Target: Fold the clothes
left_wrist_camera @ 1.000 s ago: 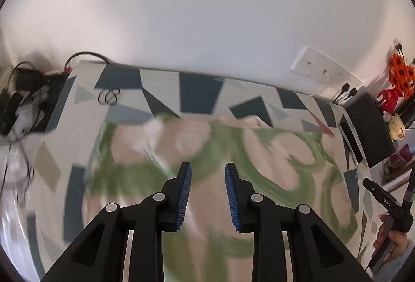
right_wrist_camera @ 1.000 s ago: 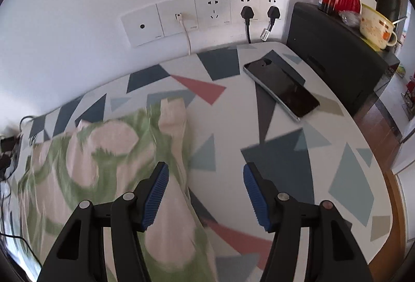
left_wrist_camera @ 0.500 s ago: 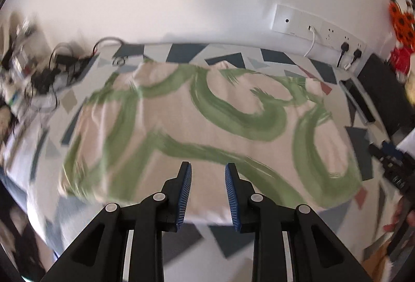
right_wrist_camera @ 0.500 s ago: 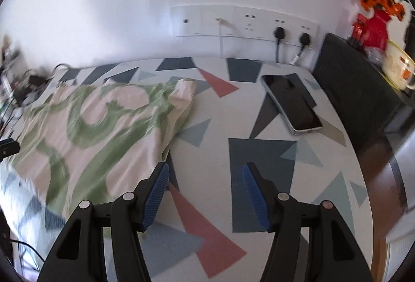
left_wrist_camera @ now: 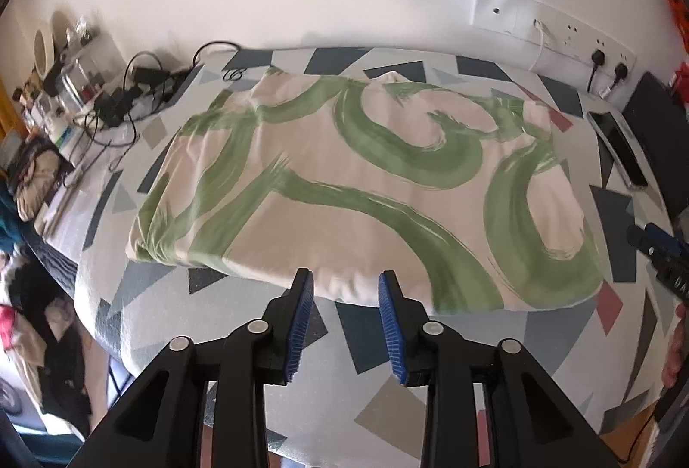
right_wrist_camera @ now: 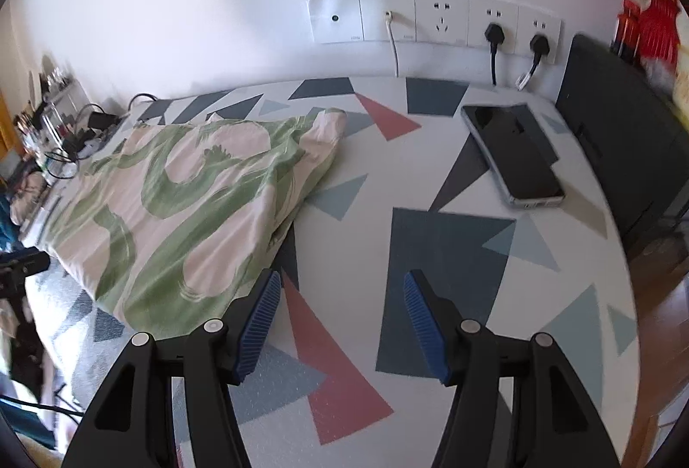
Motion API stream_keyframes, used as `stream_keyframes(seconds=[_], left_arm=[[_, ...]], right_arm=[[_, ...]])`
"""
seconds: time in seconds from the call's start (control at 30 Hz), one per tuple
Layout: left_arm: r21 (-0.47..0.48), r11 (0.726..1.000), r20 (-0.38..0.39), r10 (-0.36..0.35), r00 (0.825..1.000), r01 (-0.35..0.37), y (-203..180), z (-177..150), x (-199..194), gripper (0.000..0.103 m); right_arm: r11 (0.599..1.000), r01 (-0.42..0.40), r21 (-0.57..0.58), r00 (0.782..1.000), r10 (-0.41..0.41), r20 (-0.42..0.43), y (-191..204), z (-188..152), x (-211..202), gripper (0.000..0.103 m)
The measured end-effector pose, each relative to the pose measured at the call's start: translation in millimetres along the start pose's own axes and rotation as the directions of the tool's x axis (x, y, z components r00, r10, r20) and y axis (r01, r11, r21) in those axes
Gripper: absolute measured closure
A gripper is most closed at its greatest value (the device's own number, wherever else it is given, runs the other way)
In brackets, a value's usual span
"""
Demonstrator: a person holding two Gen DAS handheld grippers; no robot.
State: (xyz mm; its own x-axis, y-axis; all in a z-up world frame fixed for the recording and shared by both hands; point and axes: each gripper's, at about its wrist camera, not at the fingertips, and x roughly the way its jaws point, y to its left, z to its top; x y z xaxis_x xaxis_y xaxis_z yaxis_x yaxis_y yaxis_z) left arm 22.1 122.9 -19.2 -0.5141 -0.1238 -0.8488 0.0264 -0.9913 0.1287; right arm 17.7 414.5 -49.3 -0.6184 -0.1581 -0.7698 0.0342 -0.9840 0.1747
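A folded cream garment with green brush strokes [left_wrist_camera: 366, 184] lies flat on the patterned table; it also shows in the right wrist view [right_wrist_camera: 189, 201] at the left. My left gripper [left_wrist_camera: 346, 295] is open and empty, raised over the garment's near edge. My right gripper [right_wrist_camera: 340, 295] is wide open and empty, over bare table just right of the garment's near corner. The right gripper shows at the right edge of the left wrist view [left_wrist_camera: 659, 252].
A phone [right_wrist_camera: 512, 153] lies on the table at the right, next to a black box [right_wrist_camera: 620, 132]. Wall sockets with plugs [right_wrist_camera: 435, 20] are behind. Cables and chargers [left_wrist_camera: 125, 93] clutter the far left corner. The table edge [left_wrist_camera: 99, 321] drops off at the left.
Both grippers have pulled back and up from the garment, empty. The garment now lies still and flat on the table.
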Motion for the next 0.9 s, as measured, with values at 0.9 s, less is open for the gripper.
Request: stream_keyframes(seconds=[0.9], left_arm=[[-0.187,0.981,0.003,-0.055,0.998,0.055,89.4,23.4,50.9,0.060]], right_arm=[[0.944,-0.281,0.175,0.928,0.314,-0.202,43.2,-49.1,28.3,0.040]])
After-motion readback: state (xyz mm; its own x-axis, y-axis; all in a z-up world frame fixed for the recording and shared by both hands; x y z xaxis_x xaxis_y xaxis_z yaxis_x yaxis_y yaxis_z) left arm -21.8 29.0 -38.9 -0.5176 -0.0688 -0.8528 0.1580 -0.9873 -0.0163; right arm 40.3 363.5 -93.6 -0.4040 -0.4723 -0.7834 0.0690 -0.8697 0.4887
